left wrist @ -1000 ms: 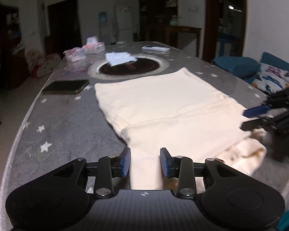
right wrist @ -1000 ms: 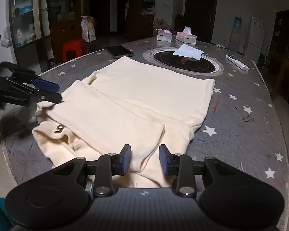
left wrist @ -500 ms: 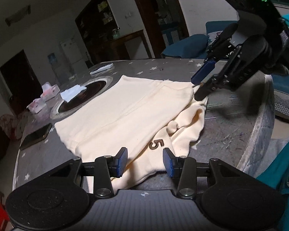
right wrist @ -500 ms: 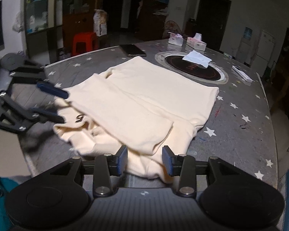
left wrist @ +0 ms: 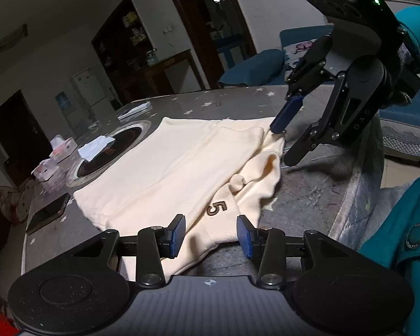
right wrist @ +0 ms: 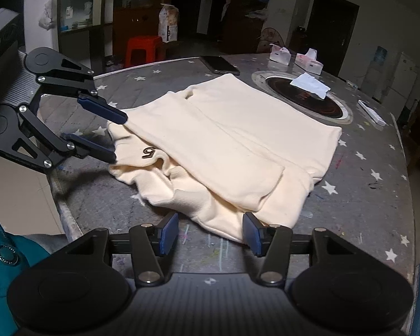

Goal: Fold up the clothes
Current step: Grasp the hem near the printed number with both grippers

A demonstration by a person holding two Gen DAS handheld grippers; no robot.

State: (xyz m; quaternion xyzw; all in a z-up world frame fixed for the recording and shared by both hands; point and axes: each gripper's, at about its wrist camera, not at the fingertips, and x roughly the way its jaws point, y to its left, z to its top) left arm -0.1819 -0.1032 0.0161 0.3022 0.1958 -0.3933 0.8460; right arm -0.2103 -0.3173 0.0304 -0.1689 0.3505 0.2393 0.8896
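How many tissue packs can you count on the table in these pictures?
2. Both sit side by side at the table's far edge, beyond the round burner: one nearer the phone, the other beside it. More may be hidden.

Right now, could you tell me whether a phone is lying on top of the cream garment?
No, the phone lies on the grey table beyond the cream garment's far edge, apart from it.

**Cream on grey, with blue and black at the edges**

The garment (right wrist: 232,140) is plain cream, with a dark "5" (right wrist: 148,152) stitched near its left corner. Under it the tablecloth (right wrist: 364,196) is grey, scattered with white stars. Beyond the garment lies a black disc (right wrist: 302,98) in a pale ring, with what looks like white paper (right wrist: 310,85) on it. Both grippers (left wrist: 211,236) (right wrist: 210,233) are black with blue pads (right wrist: 168,233).
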